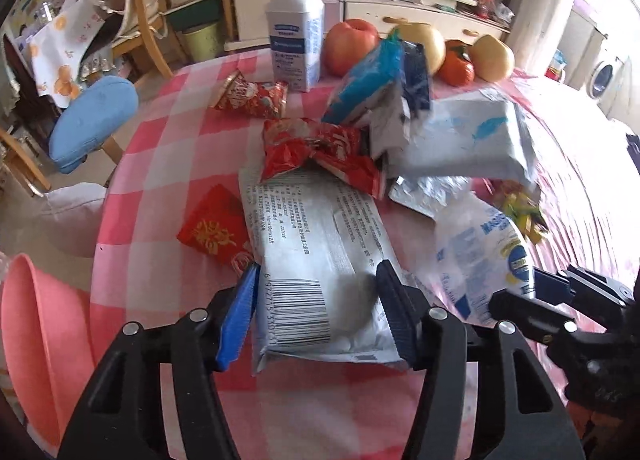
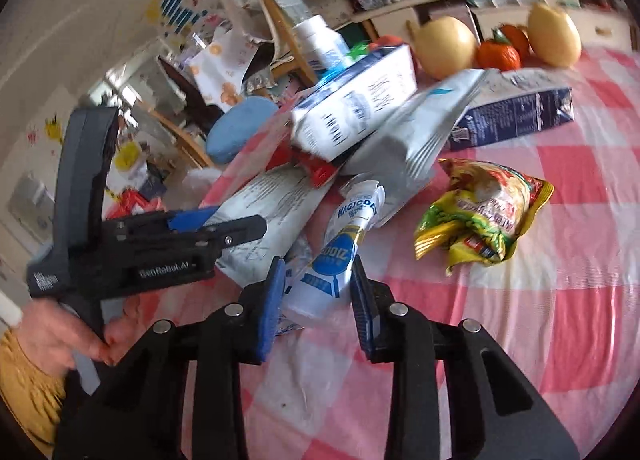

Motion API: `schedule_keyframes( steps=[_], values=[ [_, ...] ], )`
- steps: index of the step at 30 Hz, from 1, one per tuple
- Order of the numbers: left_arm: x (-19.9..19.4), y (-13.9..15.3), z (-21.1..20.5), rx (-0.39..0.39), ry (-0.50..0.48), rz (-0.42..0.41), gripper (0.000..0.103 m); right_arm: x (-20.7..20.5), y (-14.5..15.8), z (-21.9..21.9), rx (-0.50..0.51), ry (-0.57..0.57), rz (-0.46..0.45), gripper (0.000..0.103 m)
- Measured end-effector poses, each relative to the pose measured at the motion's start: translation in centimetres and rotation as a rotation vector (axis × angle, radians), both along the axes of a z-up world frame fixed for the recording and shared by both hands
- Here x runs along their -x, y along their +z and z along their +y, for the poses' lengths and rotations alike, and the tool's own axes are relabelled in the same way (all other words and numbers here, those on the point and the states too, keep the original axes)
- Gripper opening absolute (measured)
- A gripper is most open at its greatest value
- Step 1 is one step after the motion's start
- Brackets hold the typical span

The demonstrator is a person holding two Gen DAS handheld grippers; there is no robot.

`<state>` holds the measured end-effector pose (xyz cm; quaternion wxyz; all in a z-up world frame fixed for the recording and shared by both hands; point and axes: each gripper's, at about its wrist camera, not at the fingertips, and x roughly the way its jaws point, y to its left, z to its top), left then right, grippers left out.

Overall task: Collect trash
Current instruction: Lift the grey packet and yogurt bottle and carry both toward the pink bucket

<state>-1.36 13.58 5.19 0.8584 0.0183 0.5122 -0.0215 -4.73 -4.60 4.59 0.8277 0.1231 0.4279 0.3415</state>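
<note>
A heap of trash lies on the pink checked tablecloth [image 1: 168, 148]. My left gripper [image 1: 318, 314] is shut on a white barcode wrapper [image 1: 316, 252], one finger on each side of it. On the wrapper lie a red crumpled packet [image 1: 316, 152], a blue-white carton [image 1: 372, 84] and a white pouch [image 1: 468, 136]. My right gripper [image 2: 318, 300] is shut on a white-blue plastic wrapper [image 2: 340, 256]. The left gripper [image 2: 192, 236] shows in the right wrist view, beside the barcode wrapper [image 2: 272, 204]. A yellow-green snack bag [image 2: 484, 212] lies to the right.
A white bottle [image 1: 296, 32], an apple [image 1: 350, 44], two pears [image 1: 492, 56] and an orange [image 1: 458, 66] stand at the table's far side. A red envelope [image 1: 216, 228] and a red packet [image 1: 256, 96] lie to the left. A pink bin [image 1: 44, 336] is at the lower left. A dark blue carton [image 2: 516, 116] lies behind.
</note>
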Motion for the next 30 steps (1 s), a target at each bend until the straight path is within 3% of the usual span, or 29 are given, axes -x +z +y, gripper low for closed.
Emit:
schedule_keyframes(
  steps=[3, 5, 8, 13, 16, 21, 26, 28, 30],
  values=[
    [0.3, 0.0, -0.9, -0.031, -0.033, 0.023, 0.085, 0.5, 0.2, 0.6, 0.054, 0.010, -0.015, 0.034],
    [0.2, -0.4, -1.8, -0.105, -0.052, 0.021, 0.089, 0.7, -0.1, 1.1, 0.123, 0.001, -0.020, 0.034],
    [-0.6, -0.8, -3.0, -0.170, -0.069, 0.023, 0.094, 0.4, -0.6, 1.1, 0.132, -0.004, -0.003, 0.034],
    [-2.1, -2.3, -3.5, -0.199, -0.036, 0.045, 0.094, -0.2, -1.0, 1.4, 0.143, -0.011, 0.002, 0.037],
    [-2.6, -2.6, -2.6, -0.134, 0.011, 0.055, 0.082, -0.4, -1.4, 1.6, 0.174, -0.015, -0.002, 0.051],
    [-1.7, -2.9, -2.2, -0.110, 0.018, 0.036, 0.076, -1.1, -1.7, 1.3, 0.155, -0.034, 0.017, 0.055],
    [-0.6, -2.3, -1.2, -0.086, 0.039, 0.012, 0.075, -1.4, -2.0, 0.1, 0.107, -0.065, 0.047, 0.055],
    [0.1, -1.7, -0.6, -0.066, 0.049, -0.001, 0.075, -1.5, -2.0, -0.2, 0.102, -0.078, 0.059, 0.045],
    [0.8, -1.1, -0.1, -0.053, 0.055, -0.017, 0.075, -1.3, -2.1, -0.5, 0.110, -0.088, 0.062, 0.041]
  ],
)
